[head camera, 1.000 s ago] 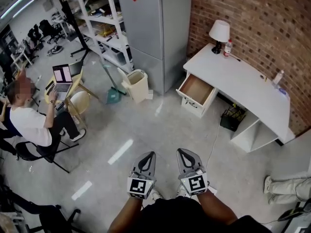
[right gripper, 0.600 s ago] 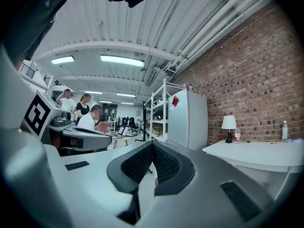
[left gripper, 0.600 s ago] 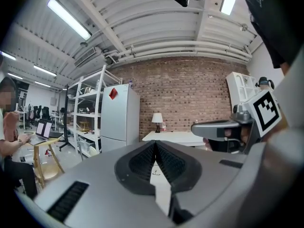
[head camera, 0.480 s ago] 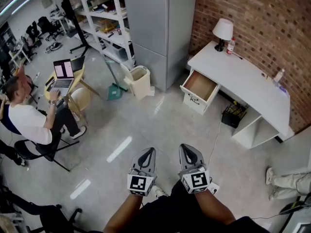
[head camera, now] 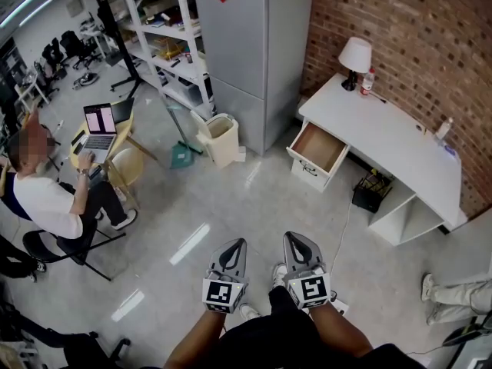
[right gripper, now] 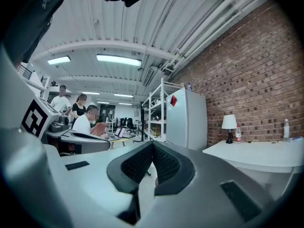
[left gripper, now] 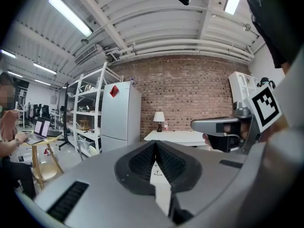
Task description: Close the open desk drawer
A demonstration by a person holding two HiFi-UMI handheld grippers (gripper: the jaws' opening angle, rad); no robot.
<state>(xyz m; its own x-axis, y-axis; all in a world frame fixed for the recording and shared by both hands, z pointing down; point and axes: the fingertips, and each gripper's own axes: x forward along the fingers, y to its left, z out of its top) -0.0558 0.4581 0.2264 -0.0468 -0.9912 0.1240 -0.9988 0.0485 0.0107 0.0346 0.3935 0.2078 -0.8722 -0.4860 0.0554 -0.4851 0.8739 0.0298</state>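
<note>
Head view, drawer: the open drawer (head camera: 310,167) is sticking out of the white desk (head camera: 400,148) in the upper right of the frame, with its brown inside showing and looking empty.
Drawer axis: it is running out from the desk toward the lower left of the frame, so its front panel is facing the grippers' side of the room. I judge the closing push is going to go up and to the right, back into the desk.
Direction from fingers: the drawer is lying well apart from both grippers, ahead of them and up to the right.
Nearer hand: the right gripper (head camera: 293,238), at the bottom centre, is sitting on the drawer's side. The left gripper (head camera: 237,243) is sitting just beside it, a little farther off.
Left fingers: in the left gripper view the jaws are pressing together, pinching nothing and touching nothing.
Right fingers: in the right gripper view the jaws are likewise meeting tip to tip, holding nothing.
Step in hand: the approach is looking unfinished, with no contact yet.
</note>
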